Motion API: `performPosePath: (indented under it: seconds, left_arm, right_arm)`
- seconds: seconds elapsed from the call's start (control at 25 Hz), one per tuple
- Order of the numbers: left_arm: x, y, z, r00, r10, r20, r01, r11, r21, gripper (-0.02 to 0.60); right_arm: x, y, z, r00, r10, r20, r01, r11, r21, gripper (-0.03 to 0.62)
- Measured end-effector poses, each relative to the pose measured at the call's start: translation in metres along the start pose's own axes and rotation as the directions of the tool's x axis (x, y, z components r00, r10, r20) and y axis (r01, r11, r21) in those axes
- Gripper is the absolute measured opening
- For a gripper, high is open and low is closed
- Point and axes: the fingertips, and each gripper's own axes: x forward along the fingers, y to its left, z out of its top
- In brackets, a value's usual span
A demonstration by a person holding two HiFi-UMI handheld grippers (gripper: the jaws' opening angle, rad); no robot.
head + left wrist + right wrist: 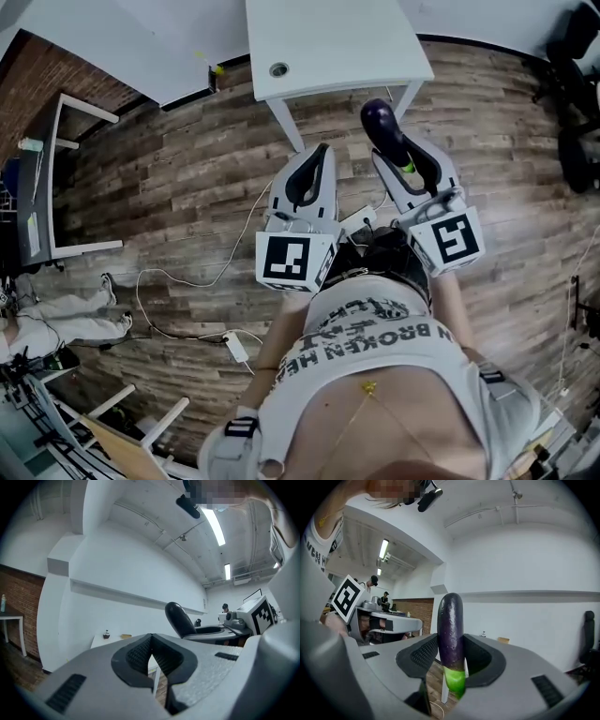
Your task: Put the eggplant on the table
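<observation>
A dark purple eggplant (pixel 382 125) with a green stem end stands upright between the pads of my right gripper (pixel 401 155), which is shut on it. In the right gripper view the eggplant (pixel 450 630) fills the gap between the jaws, green end down. The gripper holds it over the wooden floor, just short of the near edge of the white table (pixel 337 42). My left gripper (pixel 319 155) hovers beside it on the left, shut with nothing between its pads (pixel 140 656). From the left gripper view the eggplant (pixel 179 619) shows at the right.
The table has a round cable hole (pixel 278 68) near its front edge and thin white legs (pixel 286 127). Cables and a power strip (pixel 234 347) lie on the floor. A grey desk (pixel 37 187) stands at the left, a black office chair (pixel 577 94) at the right.
</observation>
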Motion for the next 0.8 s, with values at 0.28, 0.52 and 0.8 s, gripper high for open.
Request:
performPosePath:
  seconds: [0.28, 0.52, 0.8]
  left_arm:
    - [0.023, 0.014, -0.005, 1.000, -0.015, -0.023, 0.015, 1.000, -0.008, -0.002]
    - [0.063, 0.035, -0.013, 0.999, 0.010, -0.046, -0.011, 1.000, -0.021, -0.002]
    - [0.166, 0.068, -0.004, 0.997, 0.063, -0.045, -0.063, 0.998, -0.003, -0.002]
  right_arm:
    - [0.022, -0.017, -0.006, 1.000, -0.021, -0.015, 0.022, 1.000, 0.020, 0.170]
    - [0.060, -0.049, -0.018, 0.999, 0.004, -0.037, -0.002, 0.999, 0.041, 0.170]
    - [0.148, -0.120, -0.015, 0.994, 0.109, 0.004, -0.109, 0.993, 0.049, 0.170]
